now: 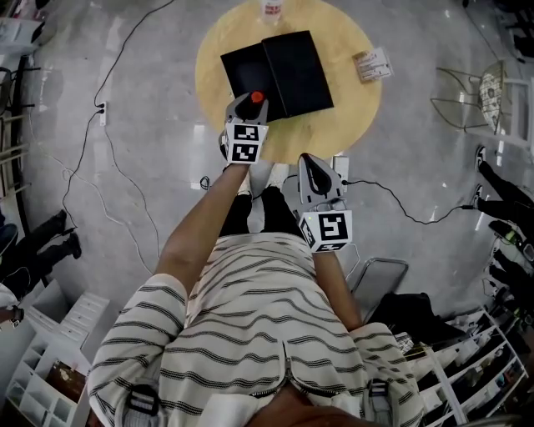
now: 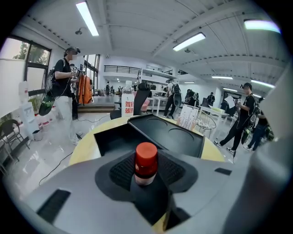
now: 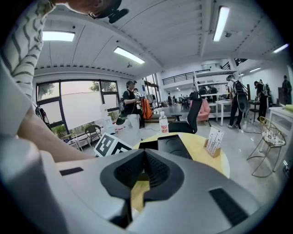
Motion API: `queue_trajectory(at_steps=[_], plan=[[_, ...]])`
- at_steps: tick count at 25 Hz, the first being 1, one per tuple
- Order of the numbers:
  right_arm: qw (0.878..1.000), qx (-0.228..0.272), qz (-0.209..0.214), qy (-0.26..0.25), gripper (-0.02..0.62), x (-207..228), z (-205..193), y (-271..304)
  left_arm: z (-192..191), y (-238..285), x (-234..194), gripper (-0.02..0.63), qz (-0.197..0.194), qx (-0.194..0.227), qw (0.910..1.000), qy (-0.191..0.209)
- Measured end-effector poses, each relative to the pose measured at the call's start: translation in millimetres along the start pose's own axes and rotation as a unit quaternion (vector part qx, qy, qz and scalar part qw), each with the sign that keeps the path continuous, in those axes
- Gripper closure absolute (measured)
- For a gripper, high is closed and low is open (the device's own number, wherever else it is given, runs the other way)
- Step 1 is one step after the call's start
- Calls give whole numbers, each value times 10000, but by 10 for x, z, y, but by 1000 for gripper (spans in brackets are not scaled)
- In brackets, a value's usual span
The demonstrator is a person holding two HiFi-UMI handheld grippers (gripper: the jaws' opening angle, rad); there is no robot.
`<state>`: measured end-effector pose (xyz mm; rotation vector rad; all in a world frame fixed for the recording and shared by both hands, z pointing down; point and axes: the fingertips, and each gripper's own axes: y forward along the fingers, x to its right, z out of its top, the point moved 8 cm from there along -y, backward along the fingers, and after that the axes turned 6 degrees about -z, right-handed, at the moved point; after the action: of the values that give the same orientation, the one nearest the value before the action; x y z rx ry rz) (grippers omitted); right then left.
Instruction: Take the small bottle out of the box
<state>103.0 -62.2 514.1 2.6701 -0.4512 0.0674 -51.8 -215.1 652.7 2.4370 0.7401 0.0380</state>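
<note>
A small bottle (image 2: 146, 164) with a red cap (image 1: 258, 97) stands upright between the pads of my left gripper (image 2: 146, 172), which is shut on it. In the head view the left gripper (image 1: 250, 103) hovers over the near edge of the open black box (image 1: 250, 71), whose lid (image 1: 298, 71) lies flat beside it on the round yellow table (image 1: 355, 108). The box's hollow (image 2: 119, 139) shows just beyond the bottle. My right gripper (image 1: 310, 163) hangs back off the table's near edge. Its pads (image 3: 155, 169) meet with nothing between them.
A water bottle (image 1: 272, 8) stands at the table's far edge and a card stand (image 1: 372, 64) at its right. A wire chair (image 1: 477, 96) sits to the right. Cables (image 1: 117, 175) trail across the floor. People (image 2: 64, 82) stand around the room.
</note>
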Motion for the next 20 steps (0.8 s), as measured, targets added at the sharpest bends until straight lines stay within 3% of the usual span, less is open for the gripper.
queue_trajectory(at_steps=[6, 20], plan=[[10000, -2, 5, 12, 584, -1, -26, -43, -32, -42, 6, 456, -12, -120, 9999, 15], [9997, 238, -17, 38, 584, 50, 61, -113, 203, -328, 114, 457, -45, 267, 9996, 104]])
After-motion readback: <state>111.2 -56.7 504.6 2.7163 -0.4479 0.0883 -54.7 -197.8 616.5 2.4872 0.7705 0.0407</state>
